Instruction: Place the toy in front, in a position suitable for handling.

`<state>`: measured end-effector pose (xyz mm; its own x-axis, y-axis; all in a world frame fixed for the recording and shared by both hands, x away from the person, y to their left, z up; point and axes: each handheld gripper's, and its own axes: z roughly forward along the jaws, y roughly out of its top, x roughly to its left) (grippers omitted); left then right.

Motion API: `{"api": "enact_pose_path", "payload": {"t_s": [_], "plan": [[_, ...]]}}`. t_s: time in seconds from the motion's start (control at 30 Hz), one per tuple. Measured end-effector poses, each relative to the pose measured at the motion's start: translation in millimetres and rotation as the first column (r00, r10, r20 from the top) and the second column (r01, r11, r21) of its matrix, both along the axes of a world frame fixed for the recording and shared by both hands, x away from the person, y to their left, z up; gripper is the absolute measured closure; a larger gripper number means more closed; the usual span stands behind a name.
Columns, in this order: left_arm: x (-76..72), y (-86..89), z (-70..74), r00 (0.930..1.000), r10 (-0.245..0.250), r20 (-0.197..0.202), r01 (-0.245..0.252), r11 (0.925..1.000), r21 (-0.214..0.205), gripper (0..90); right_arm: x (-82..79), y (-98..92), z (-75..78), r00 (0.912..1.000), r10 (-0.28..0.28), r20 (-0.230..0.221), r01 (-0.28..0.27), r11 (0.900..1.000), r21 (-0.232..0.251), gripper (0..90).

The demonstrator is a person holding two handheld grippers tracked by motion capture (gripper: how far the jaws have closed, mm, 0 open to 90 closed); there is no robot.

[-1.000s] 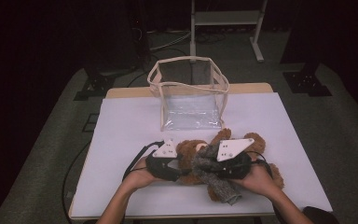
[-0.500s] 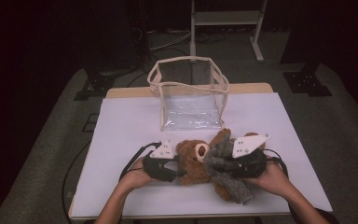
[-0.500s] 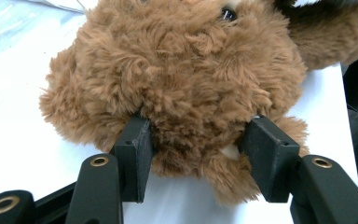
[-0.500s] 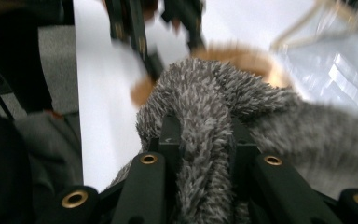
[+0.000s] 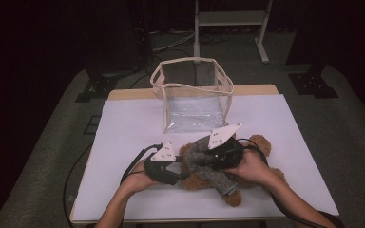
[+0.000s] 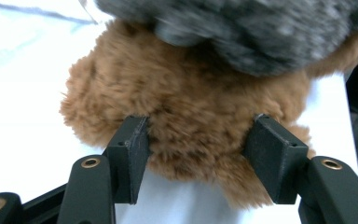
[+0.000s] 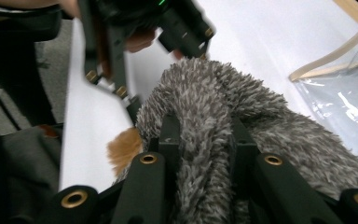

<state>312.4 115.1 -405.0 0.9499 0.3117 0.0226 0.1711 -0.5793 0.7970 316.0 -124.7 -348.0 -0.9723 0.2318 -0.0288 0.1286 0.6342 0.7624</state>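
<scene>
Teddy bear pinched, grey scarf clamped, white table

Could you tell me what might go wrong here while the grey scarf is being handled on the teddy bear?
1. The right gripper pinches only fluffy pile of the grey scarf, so it might slip out.
2. The left gripper clamps just a bulge of the teddy bear, whose fur could pull free under tension.
3. The clear bag stands close behind and could be knocked.

Clear bag on white table
</scene>
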Motion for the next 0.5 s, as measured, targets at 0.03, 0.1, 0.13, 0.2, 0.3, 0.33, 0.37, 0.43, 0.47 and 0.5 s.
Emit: {"api": "enact_pose_path", "payload": {"t_s": [0.03,0.1,0.13,0.2,0.3,0.33,0.37,0.43,0.47,0.5], "plan": [[-1.6,-3.6,1.0,0.9999,-0.009,0.007,0.009,1.0,-0.003,41.8,-2.0,-1.7,1.0,1.0,0.002,-0.003,-0.002,1.0,0.002,72.3],[-4.1,-8.3,-0.3,0.9998,-0.017,0.011,0.017,0.9998,0.006,42.4,-3.3,-3.0,3.7,1.0,0.003,0.003,-0.003,1.0,-0.001,72.3],[-4.8,-9.5,-0.6,0.9997,-0.018,0.016,0.018,0.9997,0.014,42.5,-2.8,-2.5,5.3,1.0,0.001,0.005,-0.001,1.0,-0.005,72.3],[-5.6,-9.7,-0.8,0.9995,-0.023,0.021,0.023,0.9996,0.019,42.9,1.5,-1.2,8.2,1.0,-0.005,0.001,0.005,0.9999,-0.01,72.3],[-7.0,-10.0,-1.6,0.9988,-0.037,0.032,0.037,0.999,0.025,43.5,15.4,4.5,10.8,0.9999,-0.013,-0.006,0.013,0.9996,-0.026,72.2],[-7.1,-10.1,-1.5,0.9985,-0.041,0.035,0.04,0.9987,0.03,43.6,21.3,7.4,11.2,0.9998,-0.014,-0.017,0.014,0.9992,-0.037,72.2],[-7.4,-10.3,-1.6,0.9982,-0.045,0.04,0.044,0.9985,0.034,43.7,27.7,11.2,10.4,0.9996,-0.008,-0.025,0.007,0.9991,-0.042,72.3],[-7.7,-10.2,-1.7,0.9973,-0.057,0.046,0.055,0.9973,0.049,43.7,38.5,19.9,7.7,0.9985,-0.01,-0.054,0.007,0.9985,-0.055,72.2],[-8.3,-10.6,-2.4,0.9972,-0.06,0.046,0.057,0.9972,0.049,43.7,42.9,24.8,5.6,0.9972,-0.016,-0.073,0.011,0.9982,-0.058,72.2],[-8.5,-10.6,-2.6,0.9966,-0.065,0.05,0.062,0.9963,0.059,43.7,47.8,29.4,3.2,0.9967,-0.011,-0.08,0.006,0.9975,-0.071,72.3]]}}
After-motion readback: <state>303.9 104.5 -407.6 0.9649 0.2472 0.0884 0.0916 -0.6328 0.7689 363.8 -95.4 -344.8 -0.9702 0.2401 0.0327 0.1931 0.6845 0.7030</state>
